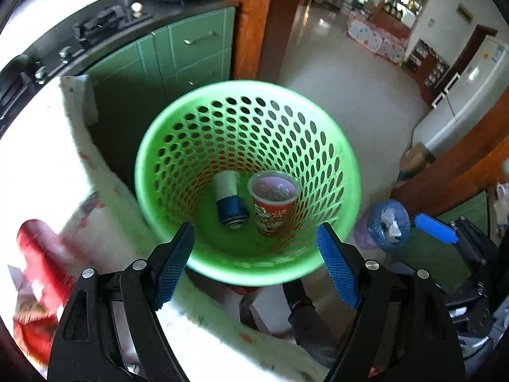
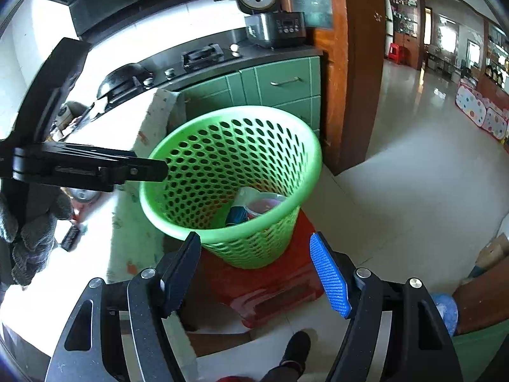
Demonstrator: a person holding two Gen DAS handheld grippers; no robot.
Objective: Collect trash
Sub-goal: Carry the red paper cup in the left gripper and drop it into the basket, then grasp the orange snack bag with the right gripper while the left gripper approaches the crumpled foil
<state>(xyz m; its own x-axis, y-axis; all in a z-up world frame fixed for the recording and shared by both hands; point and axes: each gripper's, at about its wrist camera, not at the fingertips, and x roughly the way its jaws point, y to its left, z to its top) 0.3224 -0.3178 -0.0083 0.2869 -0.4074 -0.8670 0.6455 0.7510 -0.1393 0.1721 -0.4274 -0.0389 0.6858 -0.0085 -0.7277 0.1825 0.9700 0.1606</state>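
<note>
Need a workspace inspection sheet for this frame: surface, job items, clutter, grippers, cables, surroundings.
Surface: table with a pale patterned cloth, overexposed in the light.
Job's things: green perforated basket on a red stool beside the table; inside it a blue-and-white can lying down and a red printed cup with scraps in it.
Clutter: blurred red object at the table edge, unidentifiable; small dark item on the cloth.
Grippers: left gripper open, empty; right gripper open, empty.
Cables: nothing seen.
Surroundings: stove, green cabinets, rice cooker, tiled floor.
</note>
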